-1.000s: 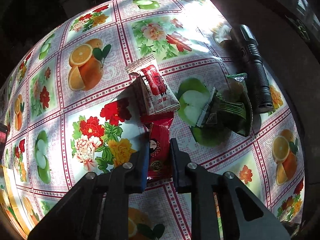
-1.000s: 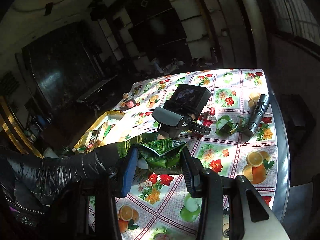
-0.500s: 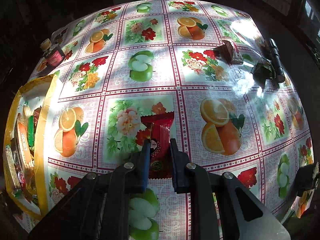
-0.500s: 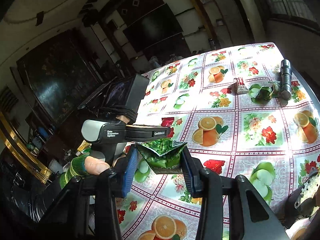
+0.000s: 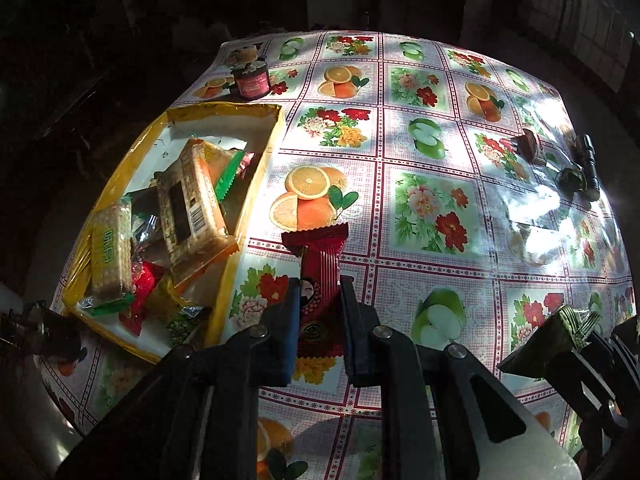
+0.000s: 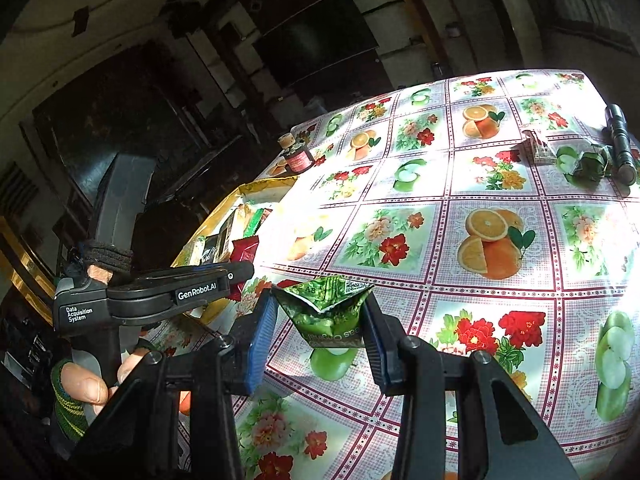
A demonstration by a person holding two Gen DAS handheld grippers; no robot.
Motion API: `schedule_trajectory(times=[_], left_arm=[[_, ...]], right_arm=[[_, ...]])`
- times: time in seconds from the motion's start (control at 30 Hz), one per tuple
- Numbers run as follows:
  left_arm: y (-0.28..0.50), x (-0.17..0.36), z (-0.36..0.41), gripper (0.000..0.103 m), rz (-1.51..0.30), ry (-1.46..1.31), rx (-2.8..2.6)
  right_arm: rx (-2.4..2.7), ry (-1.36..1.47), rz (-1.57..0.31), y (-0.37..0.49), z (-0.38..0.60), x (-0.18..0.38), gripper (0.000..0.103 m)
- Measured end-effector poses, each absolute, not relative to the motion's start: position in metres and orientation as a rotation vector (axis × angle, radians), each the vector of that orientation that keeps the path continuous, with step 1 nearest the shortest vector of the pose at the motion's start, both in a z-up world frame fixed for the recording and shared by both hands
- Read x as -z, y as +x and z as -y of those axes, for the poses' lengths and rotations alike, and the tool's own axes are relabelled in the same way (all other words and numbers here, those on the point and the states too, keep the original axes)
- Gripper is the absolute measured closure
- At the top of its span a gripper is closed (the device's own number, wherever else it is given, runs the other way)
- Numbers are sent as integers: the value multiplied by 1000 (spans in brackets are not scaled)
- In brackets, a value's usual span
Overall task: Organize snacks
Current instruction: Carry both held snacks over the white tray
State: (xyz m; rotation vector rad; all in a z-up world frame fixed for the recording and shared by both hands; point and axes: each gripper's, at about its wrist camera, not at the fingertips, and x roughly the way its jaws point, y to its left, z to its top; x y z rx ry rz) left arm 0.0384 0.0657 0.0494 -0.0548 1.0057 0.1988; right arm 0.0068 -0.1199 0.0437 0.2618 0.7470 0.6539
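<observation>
- The left gripper (image 5: 318, 320) is clamped tight on a red snack packet (image 5: 320, 276); the packet sticks out ahead of the fingers, its crimped top edge pointing away from the gripper and hanging above the tablecloth (image 5: 432, 208).
- The right gripper (image 6: 320, 332) is closed on a green snack packet (image 6: 326, 308), squeezed so that its top folds into a V between the pads.
- The yellow box (image 5: 256, 184) sits ahead and to the left of the left gripper, just beside the red packet; it already holds biscuit packs (image 5: 192, 200) and other wrapped snacks piled unevenly.
- The step in hand looks like carrying the red packet across to the box and dropping it in.
- To do it well, I would bring the packet fully past the near yellow wall before letting go, so it does not catch on the rim and fall back on the cloth.
- The open white floor at the far end of the box seems the better landing spot; the near end is crowded, and the tall biscuit pack leans there.
- Open the fingers only when the packet hangs low over the box.
- The right gripper is to the right of the left one, so it should wait its turn, well clear.
- A few snacks (image 6: 588, 164) remain far ahead, beside a torch (image 6: 622, 144).
</observation>
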Motion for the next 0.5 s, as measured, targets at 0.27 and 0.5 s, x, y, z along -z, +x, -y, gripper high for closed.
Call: schedule_trajectory(times=[0.27, 0.5], left_arm=[[25, -48, -81, 83, -1001, -65, -215], [19, -44, -84, 83, -1011, -66, -207]], right_arm=[[-652, 241, -754, 9, 107, -42, 62], [-651, 213, -760, 11, 93, -44, 62]])
